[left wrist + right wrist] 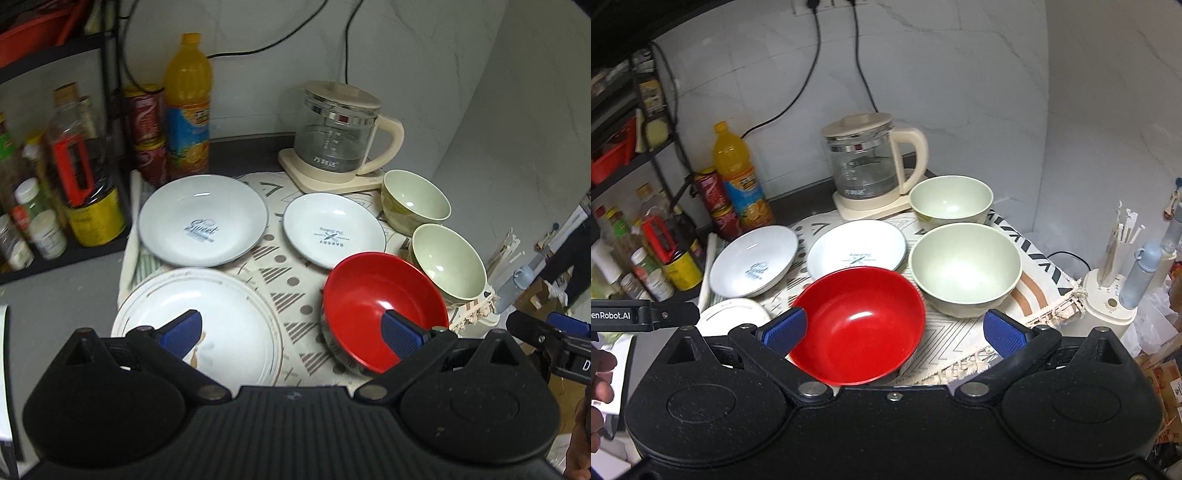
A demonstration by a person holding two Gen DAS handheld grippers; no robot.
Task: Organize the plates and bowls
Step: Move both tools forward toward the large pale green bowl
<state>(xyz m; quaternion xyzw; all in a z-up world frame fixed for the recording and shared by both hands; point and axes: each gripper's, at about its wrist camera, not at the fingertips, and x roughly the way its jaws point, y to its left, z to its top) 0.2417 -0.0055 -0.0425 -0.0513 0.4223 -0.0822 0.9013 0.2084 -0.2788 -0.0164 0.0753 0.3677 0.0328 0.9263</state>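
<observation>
On a patterned cloth (pixel 284 291) lie a large white plate (pixel 225 321) at the front left, a pale blue plate marked "Sweet" (pixel 203 221) (pixel 753 260), a smaller pale plate (pixel 332 229) (pixel 857 251), a red bowl (pixel 380 299) (pixel 860 321) and two green bowls (pixel 448 262) (pixel 415 201) (pixel 964 267) (pixel 951 199). My left gripper (pixel 291 332) hovers open over the gap between the white plate and the red bowl. Open too, my right gripper (pixel 894 330) hangs above the red bowl's near side. Neither holds anything.
A glass kettle (pixel 338 133) (pixel 868 162) on its base stands behind the dishes. An orange juice bottle (pixel 186 107) (pixel 737 173), cans and a rack of condiment bottles (pixel 55 192) crowd the left. A white stand with chopsticks (pixel 1112 288) sits off the table's right edge.
</observation>
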